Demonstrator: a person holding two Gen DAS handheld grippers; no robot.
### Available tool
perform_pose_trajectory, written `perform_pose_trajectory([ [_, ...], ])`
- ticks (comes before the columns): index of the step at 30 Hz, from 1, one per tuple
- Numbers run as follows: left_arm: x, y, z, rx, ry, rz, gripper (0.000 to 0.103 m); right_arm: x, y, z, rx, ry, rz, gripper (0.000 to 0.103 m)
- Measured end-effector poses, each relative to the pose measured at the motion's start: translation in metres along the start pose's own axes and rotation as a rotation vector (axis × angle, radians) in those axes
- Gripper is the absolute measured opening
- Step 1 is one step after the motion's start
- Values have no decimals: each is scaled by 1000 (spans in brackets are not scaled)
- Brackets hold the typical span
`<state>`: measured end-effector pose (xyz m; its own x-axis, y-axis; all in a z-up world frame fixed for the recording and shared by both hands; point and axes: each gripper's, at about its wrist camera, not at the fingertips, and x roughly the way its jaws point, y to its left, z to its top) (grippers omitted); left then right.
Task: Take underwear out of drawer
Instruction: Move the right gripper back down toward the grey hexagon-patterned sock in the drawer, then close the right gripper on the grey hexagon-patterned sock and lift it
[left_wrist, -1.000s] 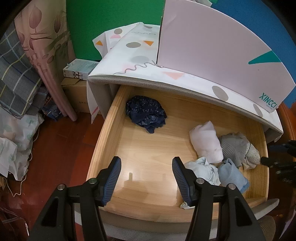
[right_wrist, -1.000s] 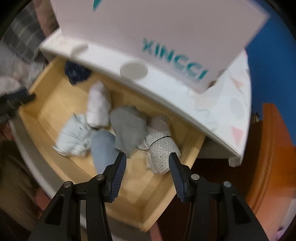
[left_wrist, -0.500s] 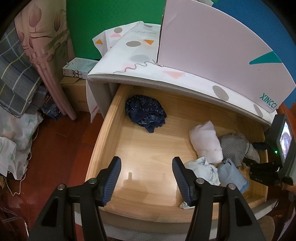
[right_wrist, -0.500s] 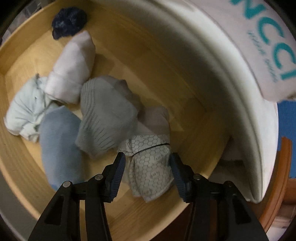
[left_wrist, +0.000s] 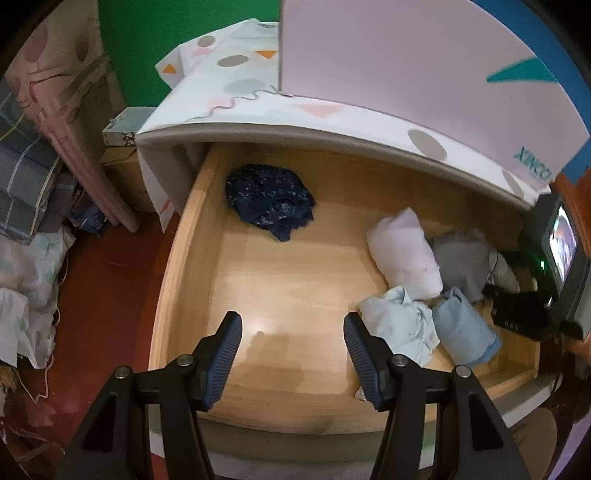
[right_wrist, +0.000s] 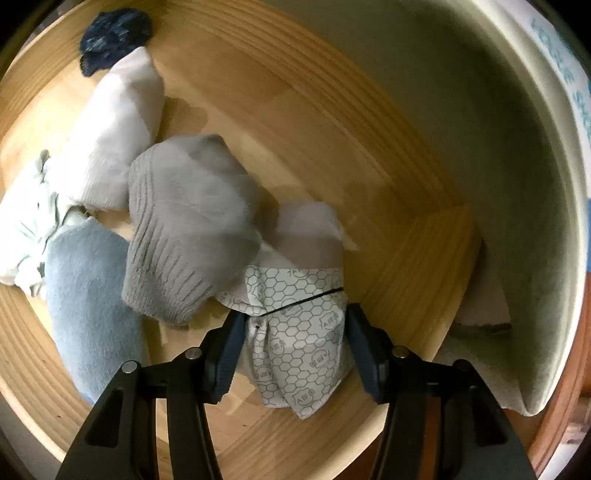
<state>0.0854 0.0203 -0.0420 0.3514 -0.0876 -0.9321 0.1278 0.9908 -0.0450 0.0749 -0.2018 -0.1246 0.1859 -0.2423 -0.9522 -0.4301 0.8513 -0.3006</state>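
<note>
The open wooden drawer (left_wrist: 177, 254) holds several rolled pieces of underwear. A hexagon-print white piece (right_wrist: 299, 339) lies at the drawer's right end. My right gripper (right_wrist: 293, 326) is open, with its fingers on either side of this piece. Next to it lie a grey ribbed piece (right_wrist: 184, 229), a blue piece (right_wrist: 88, 295), a white piece (right_wrist: 114, 133) and a dark navy piece (right_wrist: 114, 33). My left gripper (left_wrist: 291, 343) is open and empty above the drawer's front edge. The navy piece (left_wrist: 269, 201) lies at the drawer's back left.
A white cabinet top (left_wrist: 236, 96) with a pink board (left_wrist: 406, 74) overhangs the drawer's back. Bedding and a pink curtain (left_wrist: 55, 122) stand at the left on the red floor. The right gripper's body and screen (left_wrist: 561, 258) show at the drawer's right end.
My right gripper has dropped down into the drawer's right end and now straddles the hexagon-print piece. My left gripper has stayed nearly still.
</note>
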Motion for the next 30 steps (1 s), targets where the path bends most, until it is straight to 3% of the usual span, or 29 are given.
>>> perform_pose_trajectory([
  [8, -1, 2, 0, -13, -9, 0, 59, 5, 2, 17, 14, 21, 4, 49],
  [17, -3, 8, 2, -39, -12, -17, 59, 4, -4, 8, 98, 71, 142, 48],
  [30, -3, 10, 2, -40, -12, -33, 59, -1, 4, 20, 257, 163, 305, 46],
])
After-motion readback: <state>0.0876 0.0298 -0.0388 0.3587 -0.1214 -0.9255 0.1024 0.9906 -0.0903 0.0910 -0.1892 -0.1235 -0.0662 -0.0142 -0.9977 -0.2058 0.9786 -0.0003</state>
